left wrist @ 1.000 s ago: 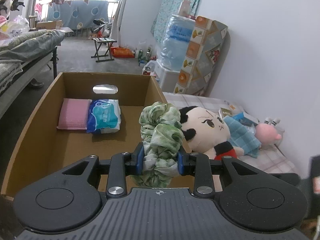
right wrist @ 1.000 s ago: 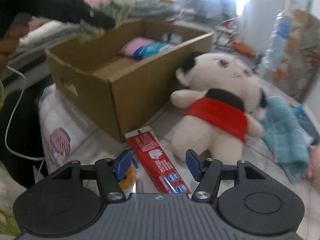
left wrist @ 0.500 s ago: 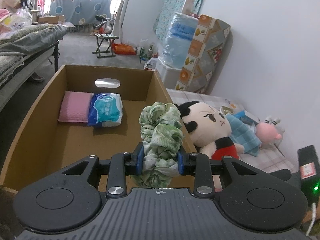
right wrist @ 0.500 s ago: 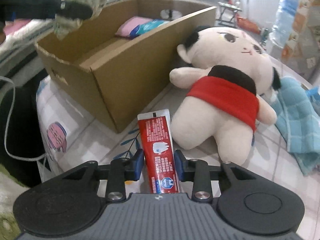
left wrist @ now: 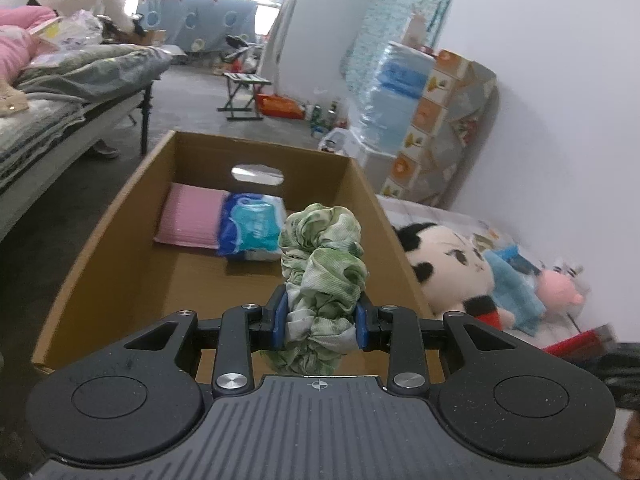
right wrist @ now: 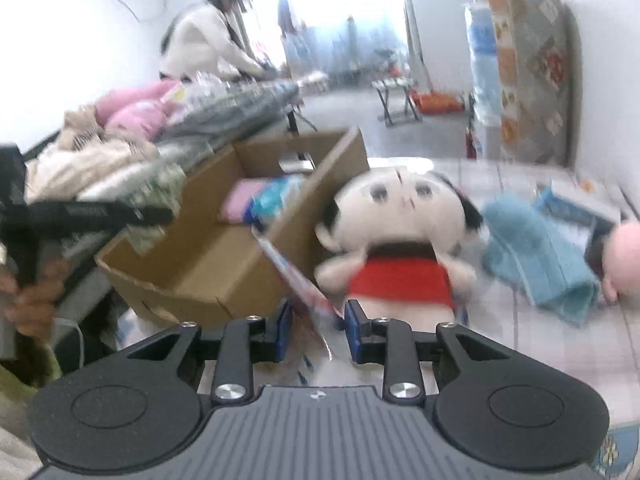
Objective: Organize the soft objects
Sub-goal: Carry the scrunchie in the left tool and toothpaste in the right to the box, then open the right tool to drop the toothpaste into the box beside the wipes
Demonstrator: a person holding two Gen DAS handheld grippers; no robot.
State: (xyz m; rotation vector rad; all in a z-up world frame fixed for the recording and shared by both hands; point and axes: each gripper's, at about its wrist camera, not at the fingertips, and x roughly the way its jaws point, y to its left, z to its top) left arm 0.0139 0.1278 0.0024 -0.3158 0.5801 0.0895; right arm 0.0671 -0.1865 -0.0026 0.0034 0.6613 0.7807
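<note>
Scrunchie (left wrist: pixel 322 280) in left tool (left wrist: pixel 320 320) — right cam only: person (right wrist: pixel 200 40) at back.

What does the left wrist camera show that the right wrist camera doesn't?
Only the left wrist view shows the left tongs shut on the green scrunchie over the cardboard box. Only the right wrist view shows the right tongs gripping the red toothpaste tube. Both show the box holding a pink pad and a blue tissue pack, with the plush doll and blue towel beside it.
</note>
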